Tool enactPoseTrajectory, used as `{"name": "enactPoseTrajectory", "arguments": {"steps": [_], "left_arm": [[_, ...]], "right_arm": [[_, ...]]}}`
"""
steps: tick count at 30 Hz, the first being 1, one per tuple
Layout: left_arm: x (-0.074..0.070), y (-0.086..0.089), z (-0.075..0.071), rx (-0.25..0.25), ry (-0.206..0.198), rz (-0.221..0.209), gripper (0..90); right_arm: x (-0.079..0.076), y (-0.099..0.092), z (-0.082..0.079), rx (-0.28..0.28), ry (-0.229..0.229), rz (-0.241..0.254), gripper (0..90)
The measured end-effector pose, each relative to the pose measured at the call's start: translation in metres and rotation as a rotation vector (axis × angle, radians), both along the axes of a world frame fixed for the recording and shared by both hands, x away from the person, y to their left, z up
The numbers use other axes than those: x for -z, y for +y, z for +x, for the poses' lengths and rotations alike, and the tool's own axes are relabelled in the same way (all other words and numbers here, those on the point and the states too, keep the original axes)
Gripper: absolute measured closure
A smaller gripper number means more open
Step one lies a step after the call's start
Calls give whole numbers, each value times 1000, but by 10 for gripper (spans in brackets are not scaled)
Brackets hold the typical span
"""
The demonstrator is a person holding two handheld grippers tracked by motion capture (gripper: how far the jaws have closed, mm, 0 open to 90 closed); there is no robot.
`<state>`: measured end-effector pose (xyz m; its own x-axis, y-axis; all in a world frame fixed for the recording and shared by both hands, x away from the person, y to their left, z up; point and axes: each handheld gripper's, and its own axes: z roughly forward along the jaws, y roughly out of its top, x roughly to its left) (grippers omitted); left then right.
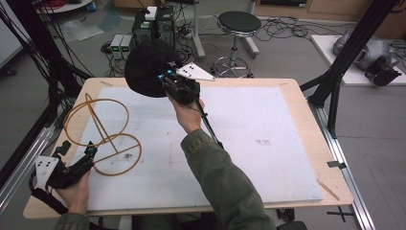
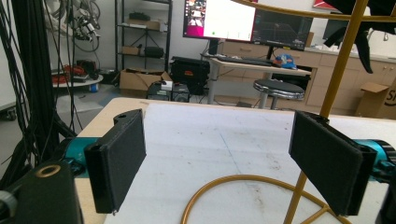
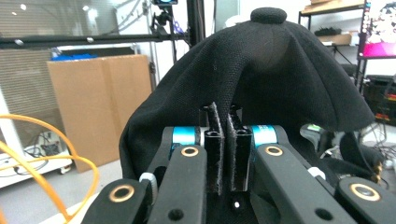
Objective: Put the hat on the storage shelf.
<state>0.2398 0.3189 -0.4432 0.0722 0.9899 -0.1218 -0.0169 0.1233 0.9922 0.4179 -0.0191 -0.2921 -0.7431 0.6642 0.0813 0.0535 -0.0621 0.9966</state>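
Observation:
A black fabric hat (image 1: 143,69) hangs in the air above the table's far edge, with my right gripper (image 1: 166,80) shut on its cloth. In the right gripper view the hat (image 3: 266,70) drapes over the closed jaws of that gripper (image 3: 227,126). A gold wire stand (image 1: 98,122) with a tilted upper ring and a flat base ring stands at the table's left. My left gripper (image 1: 76,152) rests by the stand's base. Its jaws (image 2: 219,158) stand wide open, with the base ring (image 2: 233,179) low between them and the upright rod (image 2: 337,79) just past one pad.
A white mat (image 1: 258,139) covers most of the wooden table (image 1: 306,103). Black frame posts (image 1: 356,48) rise at the right and cables hang at the left. On the floor beyond are a stool (image 1: 238,21) and computer boxes (image 1: 153,24).

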Motion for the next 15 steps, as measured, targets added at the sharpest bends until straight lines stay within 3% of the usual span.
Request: {"name": "enactPoseTrajectory", "arguments": {"steps": [15], "left_arm": [[0,0,0,-2,3,-2,189]], "right_arm": [[-12,2,-18,-99,-85,100,881]]}}
